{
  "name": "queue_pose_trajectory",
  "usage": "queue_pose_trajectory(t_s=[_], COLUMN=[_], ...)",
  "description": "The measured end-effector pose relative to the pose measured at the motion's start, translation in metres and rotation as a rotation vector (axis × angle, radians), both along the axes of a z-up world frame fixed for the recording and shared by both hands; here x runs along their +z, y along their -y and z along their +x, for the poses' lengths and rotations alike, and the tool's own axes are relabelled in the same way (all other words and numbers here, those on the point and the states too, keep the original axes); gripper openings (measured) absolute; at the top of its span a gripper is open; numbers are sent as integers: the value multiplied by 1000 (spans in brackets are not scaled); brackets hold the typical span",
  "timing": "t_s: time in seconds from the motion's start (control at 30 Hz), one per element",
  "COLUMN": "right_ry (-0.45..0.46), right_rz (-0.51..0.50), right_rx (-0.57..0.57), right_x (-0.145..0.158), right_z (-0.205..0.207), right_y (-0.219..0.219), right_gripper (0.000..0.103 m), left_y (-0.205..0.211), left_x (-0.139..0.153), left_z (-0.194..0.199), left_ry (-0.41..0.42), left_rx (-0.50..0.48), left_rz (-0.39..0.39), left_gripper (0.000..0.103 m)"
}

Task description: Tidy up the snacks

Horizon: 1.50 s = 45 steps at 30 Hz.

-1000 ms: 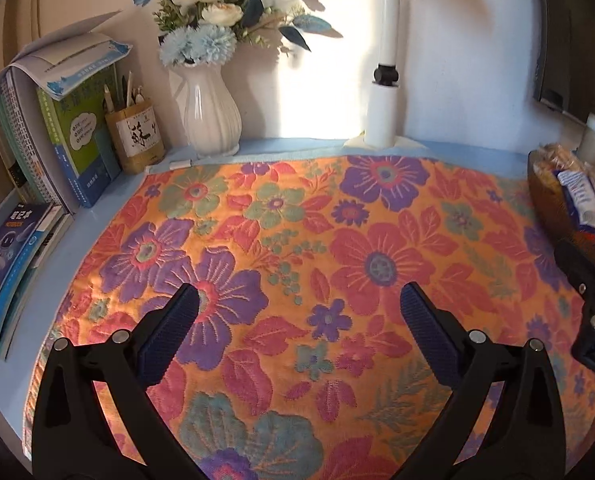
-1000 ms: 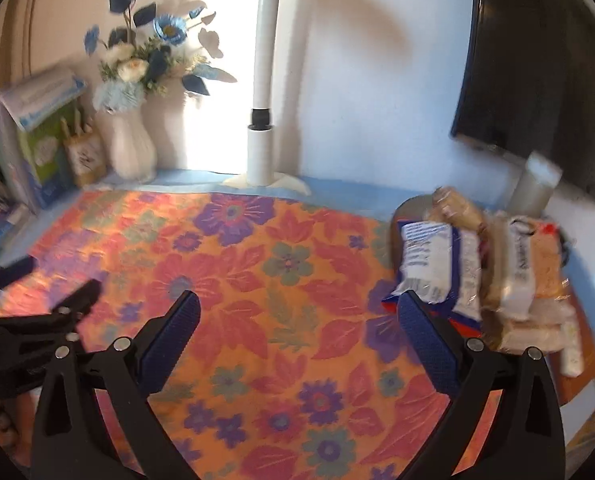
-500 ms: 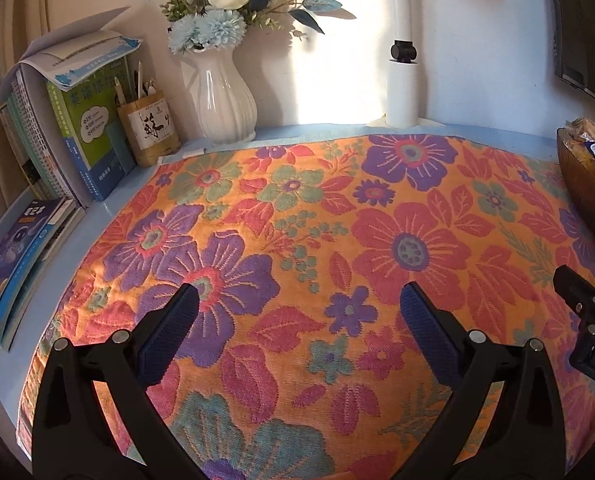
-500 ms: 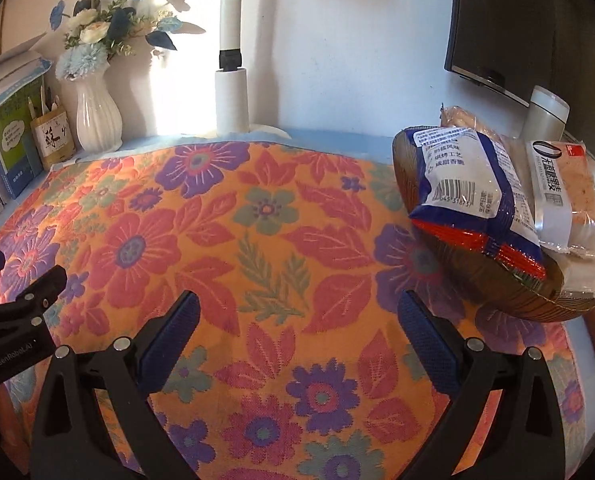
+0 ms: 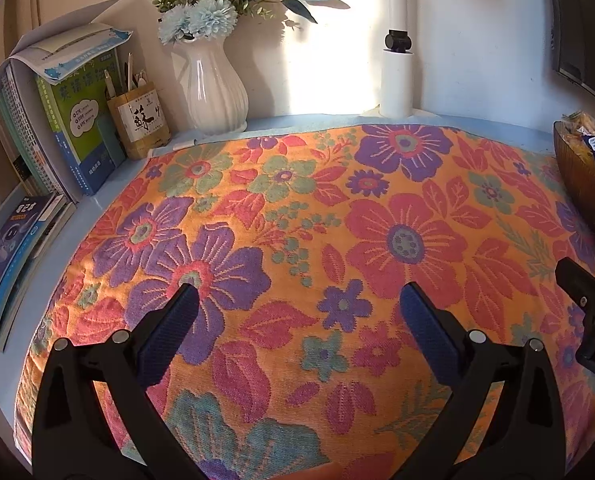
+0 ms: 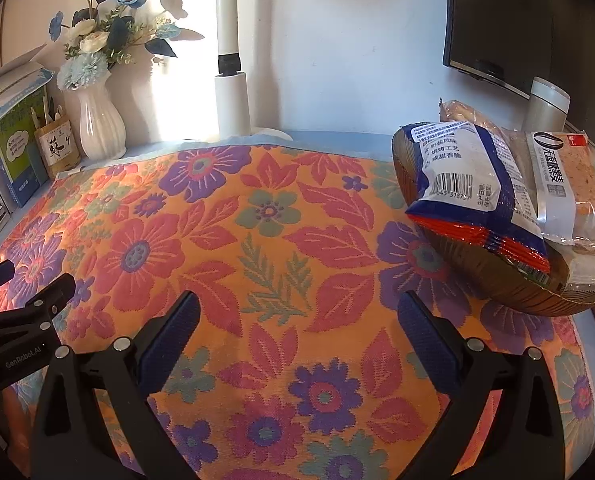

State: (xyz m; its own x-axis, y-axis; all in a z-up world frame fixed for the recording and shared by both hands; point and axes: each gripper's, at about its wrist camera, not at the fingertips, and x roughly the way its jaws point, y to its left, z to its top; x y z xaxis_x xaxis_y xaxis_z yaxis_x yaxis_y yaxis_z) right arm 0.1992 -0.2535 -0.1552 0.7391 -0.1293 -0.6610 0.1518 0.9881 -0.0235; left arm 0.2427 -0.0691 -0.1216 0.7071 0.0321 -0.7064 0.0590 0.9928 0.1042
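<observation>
A brown ribbed bowl sits at the right of the floral cloth, heaped with snack packs. A blue, white and red packet lies on top, beside a clear pack of pale crackers. In the left wrist view only the bowl's edge shows at far right. My right gripper is open and holds nothing, low over the cloth, left of and nearer than the bowl. My left gripper is open too, over the cloth's middle, far left of the bowl.
A white vase of blue flowers, a pen holder and books line the back left. A white lamp post stands at the back. A dark screen hangs back right with a cylinder beneath it.
Both views have drawn closer to the table and dropped lower. The bowl of snacks now looms larger at the right of the right wrist view. Both grippers stay open.
</observation>
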Motion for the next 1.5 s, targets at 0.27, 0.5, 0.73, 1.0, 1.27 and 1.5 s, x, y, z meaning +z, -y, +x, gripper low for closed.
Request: queue_pose_trajectory(t_s=[0.27, 0.5, 0.73, 1.0, 1.27, 1.5], right_ry=[-9, -56, -81, -181, -244, -231], right_rz=[-5, -8, -3, 16, 56, 41], right_rx=[0, 13, 14, 33, 24, 21], right_x=[-1, -7, -10, -22, -31, -32], right_z=[1, 9, 11, 25, 33, 30], right_y=[1, 0, 1, 1, 7, 7], right_gripper=[98, 98, 98, 98, 98, 98], left_y=[2, 2, 5, 2, -8, -14], left_x=[0, -4, -3, -8, -23, -27], left_z=[0, 4, 3, 9, 27, 35], left_ry=[0, -31, -33, -72, -200, -234], left_rx=[-10, -5, -13, -12, 0, 2], left_rz=[15, 20, 37, 20, -38, -82], left_gripper=[100, 100, 100, 100, 100, 100])
